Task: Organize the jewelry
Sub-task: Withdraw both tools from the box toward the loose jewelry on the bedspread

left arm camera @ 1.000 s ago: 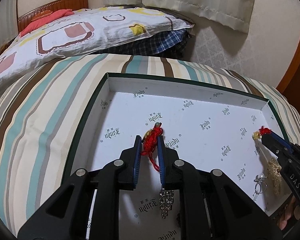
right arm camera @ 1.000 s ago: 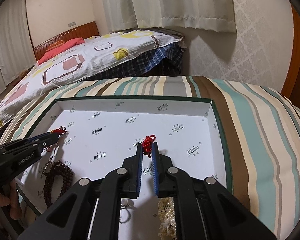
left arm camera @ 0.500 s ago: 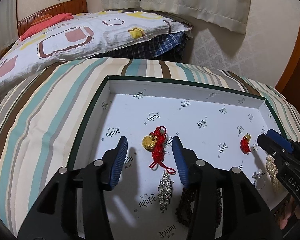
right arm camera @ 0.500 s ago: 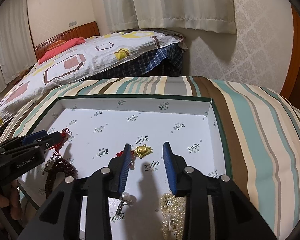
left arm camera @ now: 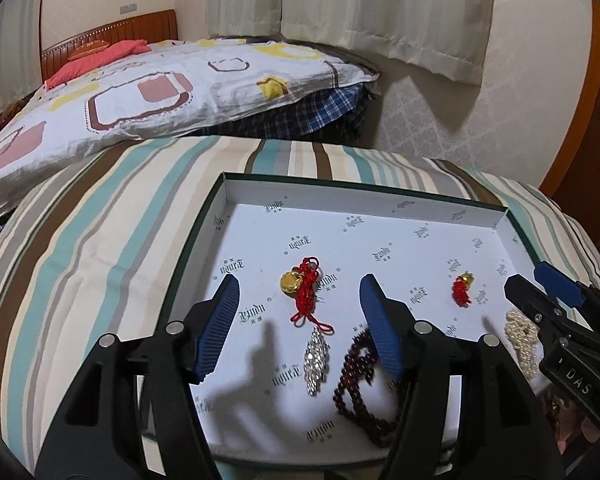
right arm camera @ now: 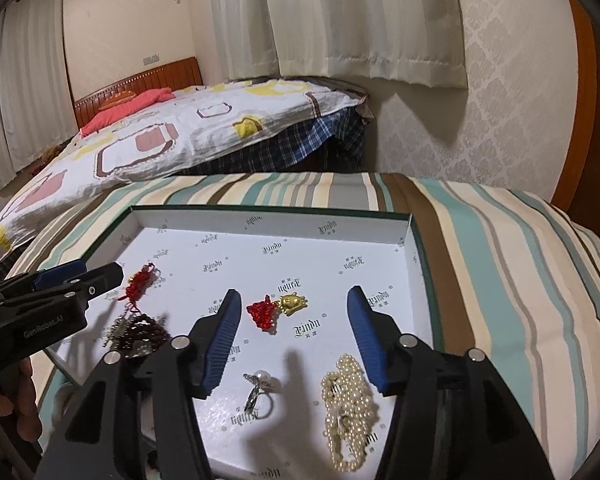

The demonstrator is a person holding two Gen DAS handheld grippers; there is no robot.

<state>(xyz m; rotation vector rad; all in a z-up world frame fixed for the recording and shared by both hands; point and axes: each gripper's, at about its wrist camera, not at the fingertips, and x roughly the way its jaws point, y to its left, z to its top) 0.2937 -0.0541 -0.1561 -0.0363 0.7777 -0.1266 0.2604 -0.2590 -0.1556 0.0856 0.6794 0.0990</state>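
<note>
A shallow white box lid (left arm camera: 364, 194) (right arm camera: 268, 216) lies on a striped cushion and holds the jewelry. My left gripper (left arm camera: 298, 290) is open above a gold charm on red cord (left arm camera: 300, 286), apart from it. A crystal piece (left arm camera: 315, 354) and dark red bead bracelet (left arm camera: 350, 376) lie nearer. My right gripper (right arm camera: 292, 300) is open above a second gold charm with red knot (right arm camera: 278, 308), also seen in the left wrist view (left arm camera: 462, 288). A pearl ring (right arm camera: 258, 390) and pearl strand (right arm camera: 348, 400) lie near it.
The striped cushion (left arm camera: 100, 248) surrounds the lid. A bed with a patterned quilt (left arm camera: 140, 92) stands behind, with curtains and a wallpapered wall (right arm camera: 500, 100) beyond. A wooden door (left arm camera: 592, 120) is at the far right.
Both grippers were shut on the red-corded gold charms a second ago. They opened, left the charms lying in the lid, and pulled back and up.
</note>
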